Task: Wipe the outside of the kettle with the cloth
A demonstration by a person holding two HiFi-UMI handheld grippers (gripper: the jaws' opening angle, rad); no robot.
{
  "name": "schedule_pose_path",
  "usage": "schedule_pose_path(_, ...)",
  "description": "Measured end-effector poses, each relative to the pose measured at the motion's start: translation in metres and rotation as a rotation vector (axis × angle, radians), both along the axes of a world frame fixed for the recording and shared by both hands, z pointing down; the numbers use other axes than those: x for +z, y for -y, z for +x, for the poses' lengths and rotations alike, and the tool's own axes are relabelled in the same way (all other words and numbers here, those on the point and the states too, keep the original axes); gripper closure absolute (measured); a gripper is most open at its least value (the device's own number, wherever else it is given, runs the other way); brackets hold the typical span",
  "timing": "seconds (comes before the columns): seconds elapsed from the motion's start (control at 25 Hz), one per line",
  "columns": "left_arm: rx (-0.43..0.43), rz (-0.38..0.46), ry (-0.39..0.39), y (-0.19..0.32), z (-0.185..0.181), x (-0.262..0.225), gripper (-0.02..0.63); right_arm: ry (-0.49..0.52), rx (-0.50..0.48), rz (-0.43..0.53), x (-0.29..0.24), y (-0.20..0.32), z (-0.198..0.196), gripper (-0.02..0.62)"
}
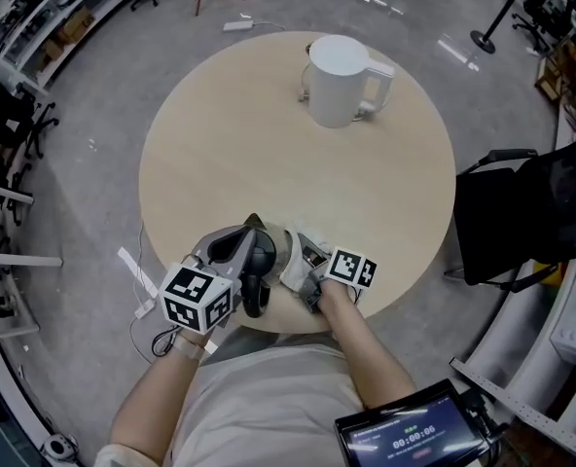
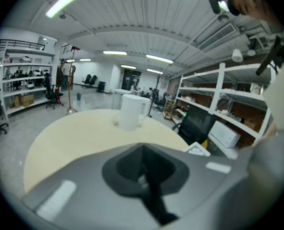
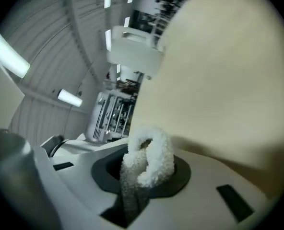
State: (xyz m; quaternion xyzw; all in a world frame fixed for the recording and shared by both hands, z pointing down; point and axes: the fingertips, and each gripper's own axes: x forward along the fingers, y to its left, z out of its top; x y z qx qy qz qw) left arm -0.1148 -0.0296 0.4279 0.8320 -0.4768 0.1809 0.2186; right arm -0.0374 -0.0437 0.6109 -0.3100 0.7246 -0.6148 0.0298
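Kettle [image 1: 339, 81] is white w/ a handle on its right side, standing upright on the far part of the round beige table [image 1: 220, 154], a bit right of centre. Nothing's touching it, and both grippers are well apart from it at the near edge.

Cloth [image 3: 149, 159] is white & fluffy, bunched into a loop and pinched in the right gripper [image 3: 138, 178]. Its jaws are clamped onto the cloth, w/ the loop sticking out past them. In the head view that gripper sits near-right over the table edge, marker cube on top.

Left gripper [image 2: 149, 181] is just beside it on the left, jaws closed together w/ nothing between them afaict. Its view looks across the tabletop at the kettle.

Writing: a tablet screen [image 1: 410, 436] at the near right shows a timer-style row of digits, too small to read for sure. The cubes only carry b&w square patterns.

Further out: black chair [image 1: 522, 212] right of the table, grey floor [image 1: 93, 115], shelving on the far left.
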Motion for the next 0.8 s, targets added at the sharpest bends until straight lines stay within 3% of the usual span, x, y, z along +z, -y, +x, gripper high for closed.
schedule_pose_path(0.08,-0.015,-0.059,-0.039,-0.004,-0.005,0.003,0.607,-0.046,-0.116,0.15,-0.041,-0.023,0.01,0.509)
schedule_pose_path(0.12,-0.087,-0.092,-0.093,-0.009,-0.018,0.003,0.607,-0.028,-0.127,0.204,-0.064,-0.034,0.018,0.509)
schedule_pose_path(0.2,-0.342,-0.144,-0.255,-0.031,-0.055,0.008,0.607,0.141,-0.034,0.201,-0.1,-0.051,0.033,0.509)
schedule_pose_path(0.28,-0.565,-0.254,-0.419,-0.066,-0.08,0.033,0.607,0.321,0.037,0.158,-0.123,-0.06,0.032,0.509)
schedule_pose_path(0.36,-0.644,-0.406,-0.548,-0.097,-0.075,0.065,0.607,0.381,0.048,0.148,-0.131,-0.063,0.018,0.509)
schedule_pose_path(0.52,-0.547,-0.622,-0.649,-0.12,-0.02,0.098,0.618,0.382,0.118,0.177,-0.131,-0.04,0.008,0.509)
schedule_pose_path(0.64,-0.357,-0.733,-0.656,-0.127,0.025,0.105,0.618,0.338,0.101,0.225,-0.13,-0.015,0.004,0.509)
schedule_pose_path(0.72,-0.257,-0.758,-0.636,-0.127,0.039,0.099,0.617,0.287,0.031,0.247,-0.131,-0.003,-0.002,0.509)
schedule_pose_path(0.8,-0.26,-0.708,-0.615,-0.125,0.025,0.081,0.615,0.254,0.012,0.297,-0.146,0.005,0.004,0.509)
